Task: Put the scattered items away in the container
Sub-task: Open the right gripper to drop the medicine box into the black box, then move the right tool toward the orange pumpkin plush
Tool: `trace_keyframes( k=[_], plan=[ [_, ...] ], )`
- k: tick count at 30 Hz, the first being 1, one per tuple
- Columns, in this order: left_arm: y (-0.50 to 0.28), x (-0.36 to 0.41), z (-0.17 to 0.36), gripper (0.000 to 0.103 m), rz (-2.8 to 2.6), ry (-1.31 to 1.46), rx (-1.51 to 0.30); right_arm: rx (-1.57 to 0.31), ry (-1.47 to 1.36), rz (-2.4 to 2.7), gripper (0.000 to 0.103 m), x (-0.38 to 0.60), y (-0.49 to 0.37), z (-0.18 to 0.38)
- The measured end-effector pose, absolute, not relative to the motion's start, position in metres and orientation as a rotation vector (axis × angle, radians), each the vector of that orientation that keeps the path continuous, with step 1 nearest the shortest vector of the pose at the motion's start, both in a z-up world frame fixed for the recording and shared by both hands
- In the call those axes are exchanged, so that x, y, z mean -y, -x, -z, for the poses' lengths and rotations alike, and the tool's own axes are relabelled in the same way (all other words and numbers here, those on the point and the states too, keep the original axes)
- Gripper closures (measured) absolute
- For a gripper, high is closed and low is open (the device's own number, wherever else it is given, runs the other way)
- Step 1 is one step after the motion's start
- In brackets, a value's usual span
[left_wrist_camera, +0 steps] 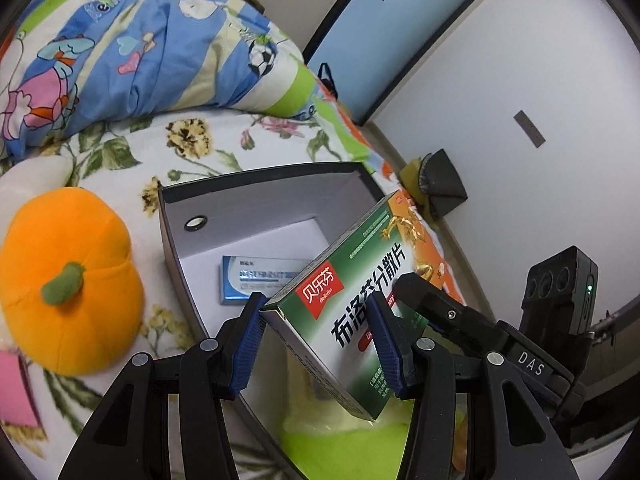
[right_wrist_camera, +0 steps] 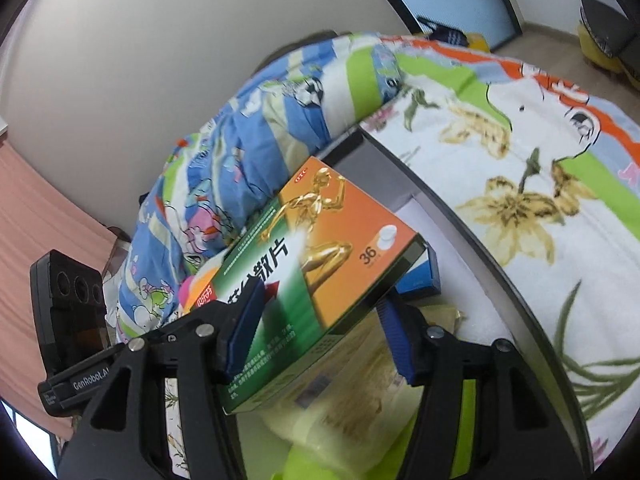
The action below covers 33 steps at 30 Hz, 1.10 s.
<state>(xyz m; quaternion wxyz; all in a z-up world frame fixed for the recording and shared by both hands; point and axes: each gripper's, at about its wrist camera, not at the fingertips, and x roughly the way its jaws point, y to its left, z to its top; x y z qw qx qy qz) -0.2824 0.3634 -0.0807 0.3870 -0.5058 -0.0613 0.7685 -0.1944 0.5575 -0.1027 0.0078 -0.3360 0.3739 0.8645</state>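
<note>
Blue-padded fingers of the left gripper are pinching a green and orange medicine box by its near end, one pad on the grey side, the other across the printed face. The box is hanging tilted over the open grey container. The right gripper is clamping the same box from the other side, its left pad lying on the printed face and its right pad pressing the box's dark edge; its black body is showing in the left view just beside the box. Under the box, something lime-green and pale yellow is filling the near end of the container and blocking sight of the floor there. Farther in, a small blue and white carton is lying flat on the container's white bottom. Left of the container, an orange plush pumpkin is sitting on the floral sheet. Beyond, a bundled cartoon-print quilt is lying against the white wall.
</note>
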Motion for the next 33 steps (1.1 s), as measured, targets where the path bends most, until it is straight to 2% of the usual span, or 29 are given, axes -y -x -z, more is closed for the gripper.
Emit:
trace_keyframes(
  k=[7,8,9,11,12,14,15,18,22,33],
  plan=[
    [0.299,-0.363,0.092,0.051,-1.957,1.282,0.149,-1.193,1.12,-2.672,0.042,-0.557,0.216,0.116],
    [0.299,-0.364,0.091,0.049,-1.956,1.271,0.141,-1.204,1.128,-2.665,0.037,-0.557,0.217,0.116],
    [0.297,-0.366,0.09,0.045,-1.953,1.263,0.121,-1.204,1.147,-2.656,0.025,-0.556,0.218,0.117],
    [0.296,-0.366,0.088,0.039,-1.969,1.261,0.106,-1.198,1.151,-2.618,0.01,-0.554,0.218,0.118],
    [0.295,-0.365,0.086,0.031,-1.974,1.257,0.105,-1.203,1.139,-2.604,0.006,-0.555,0.216,0.118],
    [0.291,-0.36,0.078,0.019,-2.002,1.231,0.103,-1.225,1.116,-2.599,0.003,-0.557,0.212,0.115],
    [0.289,-0.357,0.074,0.017,-2.014,1.217,0.104,-1.223,1.105,-2.604,0.0,-0.556,0.21,0.113],
    [0.285,-0.344,0.062,0.017,-2.066,1.195,0.106,-1.146,1.102,-2.626,0.0,-0.548,0.204,0.102],
    [0.277,-0.322,0.046,0.017,-2.074,1.207,0.153,-1.201,1.078,-2.631,0.0,-0.544,0.191,0.085],
    [0.221,-0.238,-0.044,0.017,-2.177,1.043,0.209,-1.122,0.943,-2.809,0.0,-0.484,0.143,-0.011]
  ],
)
